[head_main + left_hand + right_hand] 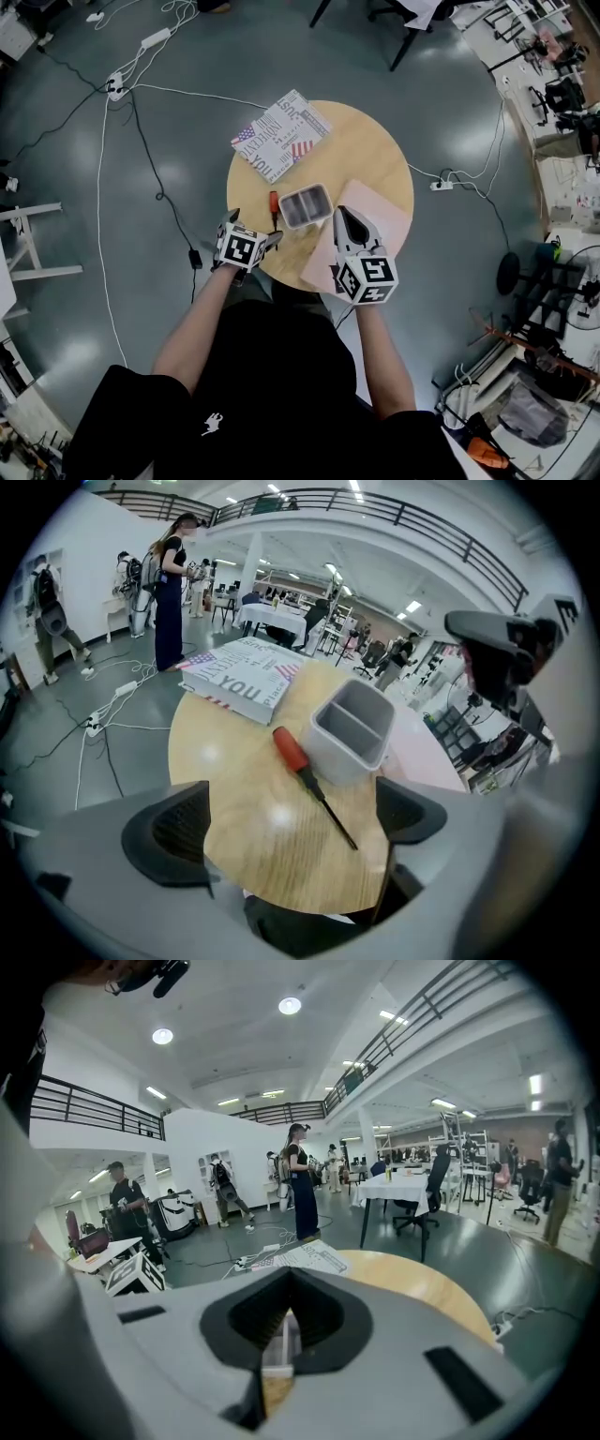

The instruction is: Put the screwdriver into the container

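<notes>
Clearly the left gripper (pixel 292 817) is spread as wide as it goes. Its black pads (pixel 178 829) stand well apart with only bare wood between them, pinching nothing. The screwdriver (pixel 309 780) lies flat on the table (pixel 234 761) just ahead of those pads, near the table's near edge. Its thin shaft points back toward the person and its red handle is close against the left wall of the container (pixel 352 728) — whether they touch I cannot tell. The right gripper (pixel 286 1321) has its fingers pressed together on nothing and sits over a pink sheet (pixel 380 220) at the table's near right edge, its nose toward the container.

The risks, as I judge them:
- The shaft is slim and round on smooth wood, so a closing pad could roll it away or pinch it crookedly.
- The handle sits so near the container that a pad reaching for it could shove or tip that light grey tub, and nothing is steadying it.
- The tub is divided in two and looks shorter than the tool — dropped in at a slant, the screwdriver might lever it over.

As for writing, the printed book (pixel 244 677) at the table's far left edge shows "YOU" in large letters among stars-and-stripes patches, and its smaller words are too small to read. No brand shows on the tool or the tub.
</notes>
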